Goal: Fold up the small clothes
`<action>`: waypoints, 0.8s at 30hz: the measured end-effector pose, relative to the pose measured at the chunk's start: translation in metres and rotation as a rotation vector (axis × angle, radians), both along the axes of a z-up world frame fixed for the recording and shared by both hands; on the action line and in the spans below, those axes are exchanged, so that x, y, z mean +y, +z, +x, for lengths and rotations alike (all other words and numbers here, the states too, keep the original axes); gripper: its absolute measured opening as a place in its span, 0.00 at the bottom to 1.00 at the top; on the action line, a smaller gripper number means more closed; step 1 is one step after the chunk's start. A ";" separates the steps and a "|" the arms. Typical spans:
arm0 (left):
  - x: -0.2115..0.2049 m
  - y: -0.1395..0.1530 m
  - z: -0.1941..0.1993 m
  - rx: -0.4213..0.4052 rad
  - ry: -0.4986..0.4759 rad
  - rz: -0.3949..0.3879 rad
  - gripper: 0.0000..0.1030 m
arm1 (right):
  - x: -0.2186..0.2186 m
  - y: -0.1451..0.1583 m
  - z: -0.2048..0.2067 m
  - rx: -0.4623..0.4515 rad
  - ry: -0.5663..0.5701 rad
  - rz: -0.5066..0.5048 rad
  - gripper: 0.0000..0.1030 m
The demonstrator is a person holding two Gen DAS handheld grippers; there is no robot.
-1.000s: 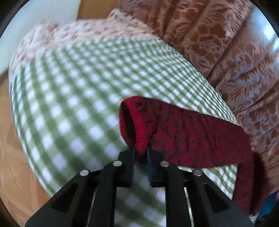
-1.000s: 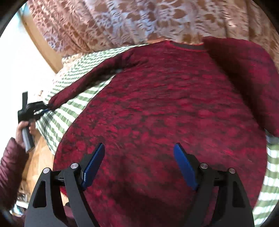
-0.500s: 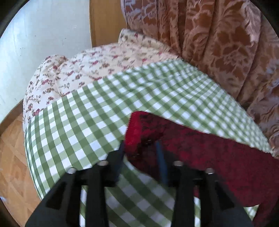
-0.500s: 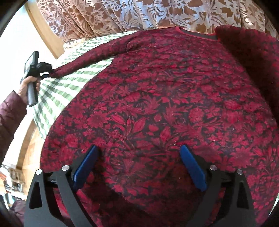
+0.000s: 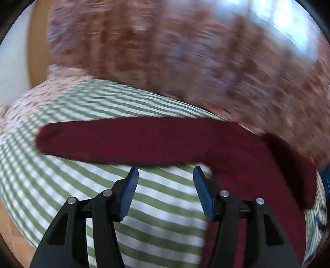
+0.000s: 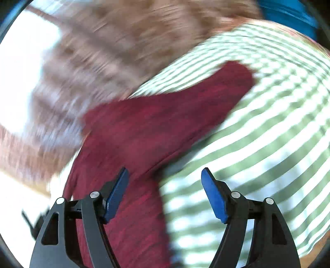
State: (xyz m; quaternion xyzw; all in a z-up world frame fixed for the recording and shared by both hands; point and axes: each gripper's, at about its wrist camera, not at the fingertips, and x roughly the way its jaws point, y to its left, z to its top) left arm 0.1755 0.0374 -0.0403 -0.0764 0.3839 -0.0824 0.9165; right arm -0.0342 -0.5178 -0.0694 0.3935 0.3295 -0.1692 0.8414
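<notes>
A dark red patterned sweater (image 5: 257,165) lies flat on the green-and-white checked cloth (image 5: 61,185). In the left wrist view its left sleeve (image 5: 123,142) stretches out to the left, just beyond my left gripper (image 5: 165,175), which is open and empty above the cloth. In the right wrist view the sweater (image 6: 127,154) fills the lower left, and its right sleeve (image 6: 216,99) reaches up to the right. My right gripper (image 6: 164,175) is open and empty, its left finger over the sweater's side edge. Both views are blurred.
A brown patterned curtain (image 5: 185,61) hangs behind the surface and shows in the right wrist view too (image 6: 92,72). A floral cloth (image 5: 31,99) lies under the checked one at the far left. Wooden floor (image 5: 12,243) shows below the edge. Something blue (image 6: 288,12) is at the upper right.
My left gripper has opened, let go of the sleeve cuff and pulled back; the sleeve now lies flat. My right gripper has swung from the sweater's middle toward its right side.
</notes>
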 end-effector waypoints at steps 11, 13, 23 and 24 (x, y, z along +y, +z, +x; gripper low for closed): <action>-0.136 -0.018 -0.058 0.085 -0.336 0.025 0.56 | -0.099 -0.044 0.068 0.054 -0.225 0.112 0.23; -0.145 -0.023 -0.060 0.105 -0.344 0.039 0.56 | -0.109 -0.031 0.072 0.051 -0.220 0.061 0.17; -0.159 -0.048 -0.056 0.185 -0.332 0.095 0.58 | -0.198 0.027 0.043 0.056 -0.395 -0.255 0.15; -0.160 -0.049 -0.056 0.187 -0.331 0.100 0.59 | -0.207 0.020 0.045 0.082 -0.394 -0.264 0.15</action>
